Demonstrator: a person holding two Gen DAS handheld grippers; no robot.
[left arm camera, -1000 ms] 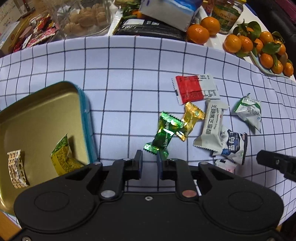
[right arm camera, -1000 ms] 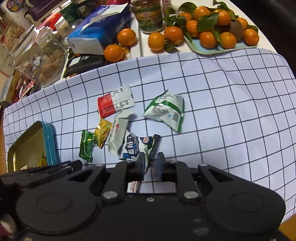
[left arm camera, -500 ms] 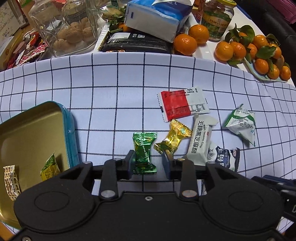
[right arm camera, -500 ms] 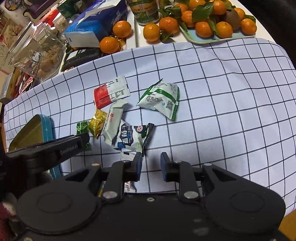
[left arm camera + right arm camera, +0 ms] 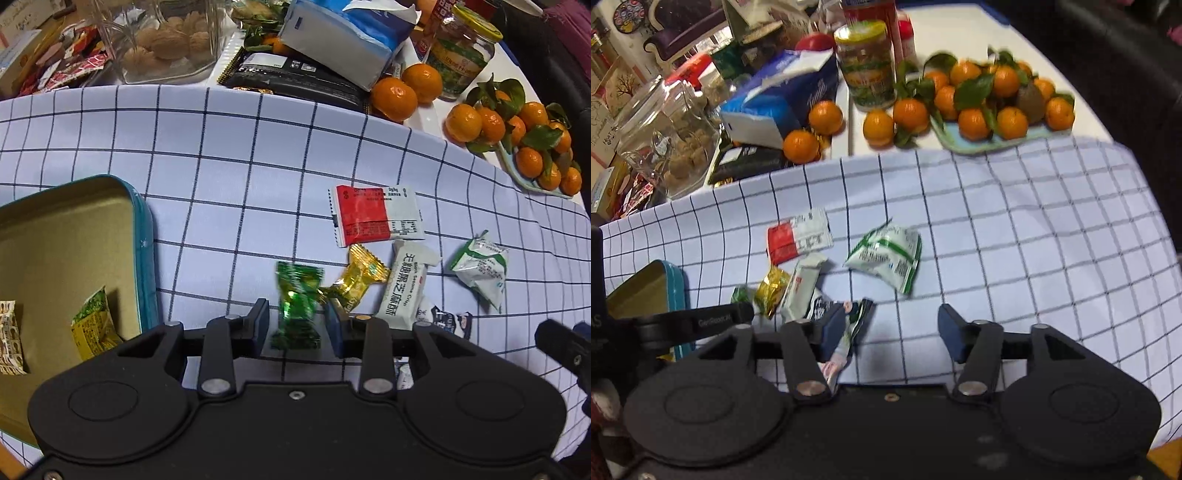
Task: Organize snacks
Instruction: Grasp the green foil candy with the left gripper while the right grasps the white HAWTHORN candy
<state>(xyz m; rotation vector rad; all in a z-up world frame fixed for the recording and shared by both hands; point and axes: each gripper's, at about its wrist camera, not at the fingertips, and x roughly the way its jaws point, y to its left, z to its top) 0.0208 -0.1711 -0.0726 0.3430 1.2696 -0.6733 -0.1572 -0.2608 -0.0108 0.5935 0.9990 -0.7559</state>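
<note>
A: Left wrist view first — why is the left gripper [image 5: 297, 325] parked so low over the table [image 5: 236, 177]?

B: To straddle the green candy [image 5: 297, 306]. Its jaws stand part-open with the candy between them, small gaps either side, nothing gripped yet. The open tin [image 5: 70, 236] sits at nine o'clock with two wrappers already inside, so I'd judge that's where the candy is bound.

A: And the rest of the snacks?

B: Bunched from one to three o'clock of the jaws: gold candy [image 5: 356, 278], white sesame bar [image 5: 406, 286], red-and-white sachet [image 5: 375, 216], green-and-white packet [image 5: 480, 271].

A: Right wrist view?

B: The right gripper [image 5: 890, 334] has its jaws opening wide — only bare cloth between them. The blue-and-white milk packet [image 5: 849, 317] lies against the left jaw, at nine o'clock of the gap; the packet lies at twelve. Likely spreading for a broader packet.
</note>
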